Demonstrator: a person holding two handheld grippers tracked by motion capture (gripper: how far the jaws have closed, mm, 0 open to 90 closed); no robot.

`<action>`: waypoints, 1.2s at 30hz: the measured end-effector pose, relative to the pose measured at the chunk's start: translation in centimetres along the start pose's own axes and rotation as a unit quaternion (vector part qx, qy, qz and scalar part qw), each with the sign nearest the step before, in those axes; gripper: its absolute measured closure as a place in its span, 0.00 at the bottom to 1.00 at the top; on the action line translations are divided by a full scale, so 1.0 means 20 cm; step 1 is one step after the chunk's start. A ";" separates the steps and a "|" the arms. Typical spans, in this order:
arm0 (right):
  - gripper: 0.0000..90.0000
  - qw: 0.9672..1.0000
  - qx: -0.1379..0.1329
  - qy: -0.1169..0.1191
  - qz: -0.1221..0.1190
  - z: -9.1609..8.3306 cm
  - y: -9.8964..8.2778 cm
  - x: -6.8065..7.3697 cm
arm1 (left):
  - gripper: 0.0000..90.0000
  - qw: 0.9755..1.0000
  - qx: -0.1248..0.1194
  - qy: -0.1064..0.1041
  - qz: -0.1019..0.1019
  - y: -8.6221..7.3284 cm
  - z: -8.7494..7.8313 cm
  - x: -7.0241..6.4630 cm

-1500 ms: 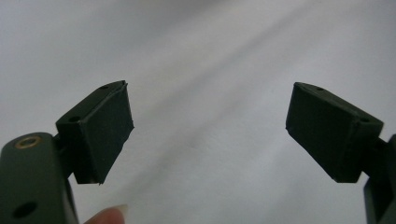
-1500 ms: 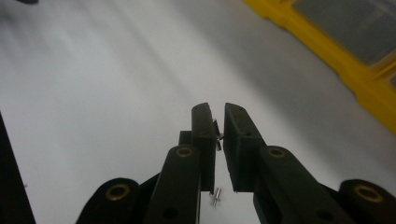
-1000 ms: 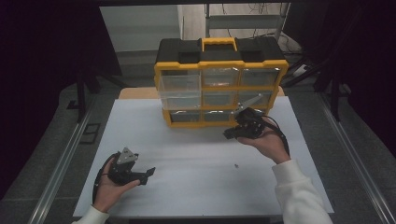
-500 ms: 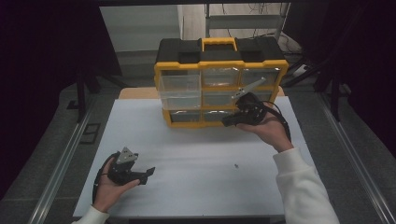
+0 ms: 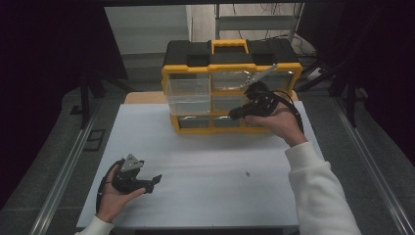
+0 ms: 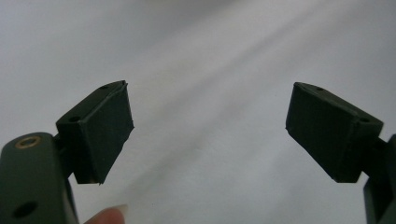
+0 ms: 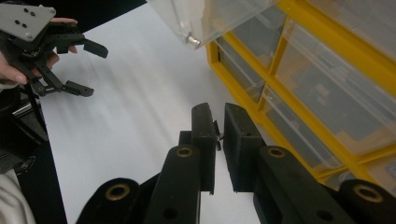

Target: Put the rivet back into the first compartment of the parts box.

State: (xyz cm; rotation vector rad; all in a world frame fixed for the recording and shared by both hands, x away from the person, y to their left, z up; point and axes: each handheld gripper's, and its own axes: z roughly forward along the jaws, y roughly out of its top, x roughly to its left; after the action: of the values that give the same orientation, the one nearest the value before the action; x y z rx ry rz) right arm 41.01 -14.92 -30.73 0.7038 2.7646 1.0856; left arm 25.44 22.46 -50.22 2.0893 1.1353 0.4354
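Observation:
A yellow and black parts organizer (image 5: 230,54) with clear drawers stands at the far side of the white table (image 5: 205,166). Its top left drawer (image 5: 188,93) is pulled out; the right gripper view shows that drawer (image 7: 210,18) from below, with a small metal screw (image 7: 191,39) in its corner. My right gripper (image 5: 235,114) hovers in front of the middle drawers, jaws nearly together, and a small dark piece (image 7: 218,136) is pinched between its pads (image 7: 219,126). My left gripper (image 5: 155,180) rests low at the near left, its jaws wide apart over bare table (image 6: 208,130).
A tiny dark speck (image 5: 248,173) lies on the table between the two hands. Metal rails (image 5: 68,166) run along both sides of the table. The left hand and its open gripper (image 7: 77,63) appear far off in the right gripper view.
My right gripper has risen and moved farther back, from the bottom row of drawers up to the middle row. The left gripper has stayed put.

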 end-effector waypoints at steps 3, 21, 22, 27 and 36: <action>0.92 1.000 -0.001 0.001 0.001 -0.01 0.02 0.00 | 0.17 1.000 0.000 0.000 0.000 0.00 0.00 0.00; 0.92 1.000 -0.021 0.007 -0.001 -0.12 0.18 -0.01 | 0.17 1.000 0.001 -0.002 -0.001 0.00 0.00 0.00; 0.92 1.000 -0.021 0.007 -0.001 -0.12 0.19 -0.01 | 0.17 1.000 0.001 -0.002 -0.001 0.00 0.00 0.00; 0.92 1.000 -0.022 0.008 -0.003 -0.14 0.23 -0.01 | 0.17 1.000 0.001 -0.002 -0.003 0.00 0.00 0.00; 0.92 1.000 -0.026 0.007 -0.012 -0.16 0.31 0.00 | 0.17 1.000 0.003 -0.003 -0.001 0.00 0.00 0.00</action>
State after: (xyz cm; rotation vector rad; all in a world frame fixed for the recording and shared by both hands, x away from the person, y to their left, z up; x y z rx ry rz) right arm 42.67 -12.94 -24.19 0.6580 2.7379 1.1578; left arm 25.51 22.52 -50.28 2.0925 1.1370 0.4262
